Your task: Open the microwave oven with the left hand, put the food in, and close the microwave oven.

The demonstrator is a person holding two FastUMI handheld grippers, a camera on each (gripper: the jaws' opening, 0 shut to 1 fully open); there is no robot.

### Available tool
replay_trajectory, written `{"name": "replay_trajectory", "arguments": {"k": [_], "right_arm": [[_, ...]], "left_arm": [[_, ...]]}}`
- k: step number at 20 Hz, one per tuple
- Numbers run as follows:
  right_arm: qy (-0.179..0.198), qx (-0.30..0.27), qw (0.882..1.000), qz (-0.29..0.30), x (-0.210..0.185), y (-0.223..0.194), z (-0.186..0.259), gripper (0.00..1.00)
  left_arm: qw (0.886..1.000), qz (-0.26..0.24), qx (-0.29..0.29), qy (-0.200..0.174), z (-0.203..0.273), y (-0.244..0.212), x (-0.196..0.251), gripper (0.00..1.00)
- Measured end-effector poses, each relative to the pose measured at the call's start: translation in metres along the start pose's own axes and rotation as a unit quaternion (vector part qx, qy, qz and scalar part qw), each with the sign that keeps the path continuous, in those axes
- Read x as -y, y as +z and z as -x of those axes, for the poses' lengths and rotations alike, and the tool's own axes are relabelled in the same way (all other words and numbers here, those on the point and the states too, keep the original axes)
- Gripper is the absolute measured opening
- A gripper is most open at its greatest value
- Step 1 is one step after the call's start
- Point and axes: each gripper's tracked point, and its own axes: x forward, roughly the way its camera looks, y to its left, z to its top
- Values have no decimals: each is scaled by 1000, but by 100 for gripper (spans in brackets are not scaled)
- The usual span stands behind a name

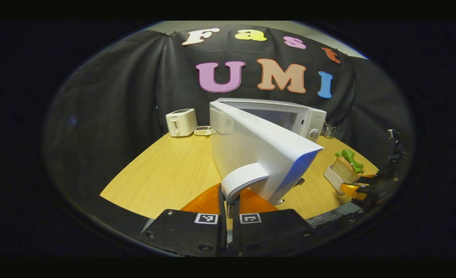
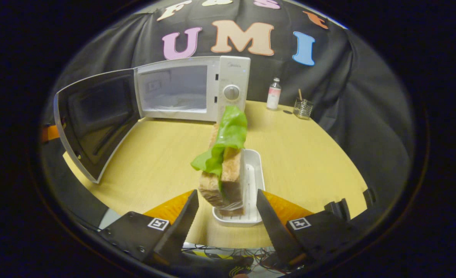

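Two grippers at work beside the open microwave (image 2: 191, 88).
Left gripper (image 1: 229, 200) is clamped on the door handle (image 1: 243, 179); right gripper (image 2: 228, 210), fingers spread, brackets the sandwich (image 2: 222, 170) in its white tray (image 2: 253, 181), with a bottle (image 2: 273, 94) and glass (image 2: 302, 108) beyond.

White microwave (image 2: 193, 88) door (image 2: 96, 119) open; lettuce sandwich (image 2: 222, 170) upright in tray (image 2: 253, 185).

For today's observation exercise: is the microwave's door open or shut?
Open. In the right gripper view the door swings out leftward, baring the empty cavity. The left gripper grips its handle.
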Motion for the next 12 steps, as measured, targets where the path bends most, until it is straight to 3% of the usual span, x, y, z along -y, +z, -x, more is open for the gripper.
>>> {"name": "replay_trajectory", "arguments": {"k": [1,2,3,4,7,8,9,10,12], "right_arm": [[-4,1,1000,-5,2,1,0,96],[-9,2,1000,-8,4,4,1,92],[-11,3,1000,-12,6,6,-1,71],[-11,0,1000,-11,7,8,-2,67],[-6,4,1000,-8,1,14,1,69],[-15,8,1000,-2,3,16,-1,69],[-15,5,1000,2,3,16,2,43],[-10,-2,1000,3,0,14,-1,36],[-14,-4,1000,9,2,16,4,42]], "left_arm": [[1000,1,0,0,0,-1,-3,6],[1000,-2,0,-1,0,-1,-4,7],[1000,-3,-1,-3,1,-1,-4,7],[1000,-2,-1,-6,0,0,-3,6],[999,24,-2,-22,0,-3,-4,13],[999,37,4,-18,0,-3,-10,24],[999,47,12,-18,2,1,-12,36],[998,47,24,-22,6,8,-12,70],[999,20,28,-28,7,10,-9,90]]}}
